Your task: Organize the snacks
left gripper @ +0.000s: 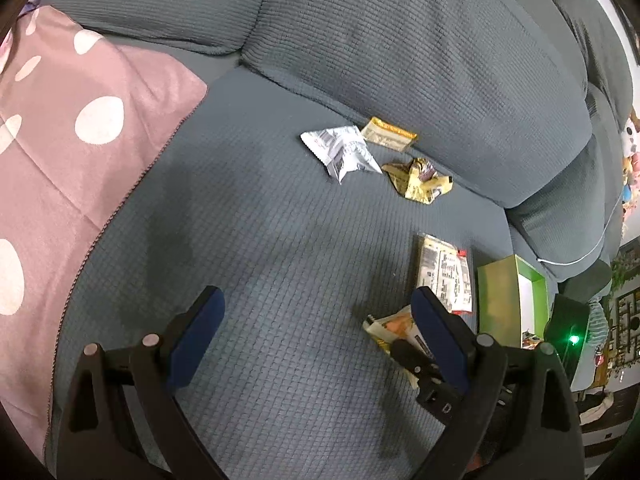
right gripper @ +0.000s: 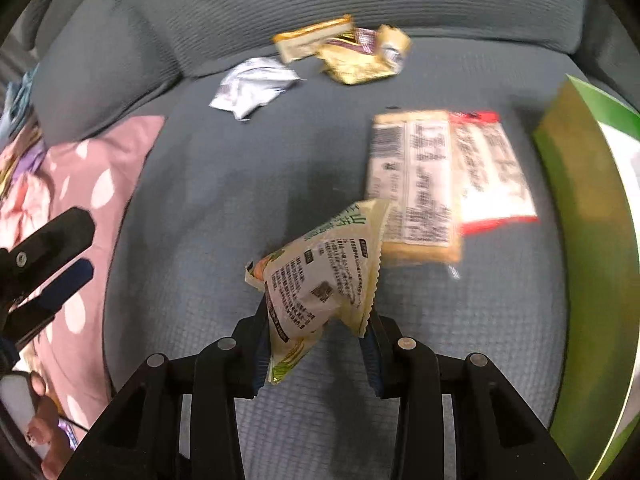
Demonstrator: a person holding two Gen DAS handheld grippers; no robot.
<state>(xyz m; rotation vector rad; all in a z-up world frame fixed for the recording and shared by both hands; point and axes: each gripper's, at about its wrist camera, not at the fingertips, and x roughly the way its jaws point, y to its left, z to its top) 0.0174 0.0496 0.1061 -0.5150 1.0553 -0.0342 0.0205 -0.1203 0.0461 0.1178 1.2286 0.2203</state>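
My right gripper [right gripper: 316, 334] is shut on a pale yellow snack packet [right gripper: 320, 272], which hangs above the grey sofa seat [right gripper: 208, 240]. The same packet [left gripper: 386, 326] shows low right in the left wrist view, beside my open, empty left gripper [left gripper: 316, 320]. A flat white and red packet [right gripper: 440, 180] lies just beyond, next to a green box [right gripper: 580, 240]. Near the backrest lie a silver packet [right gripper: 254, 86], a tan packet [right gripper: 312, 38] and a crumpled gold wrapper [right gripper: 364, 56].
A pink cushion with white spots [left gripper: 80, 140] covers the left of the seat. The grey backrest [left gripper: 400, 40] rises behind the snacks. The green box [left gripper: 512, 296] stands at the seat's right end. One left finger [right gripper: 60, 286] shows at the right wrist view's left edge.
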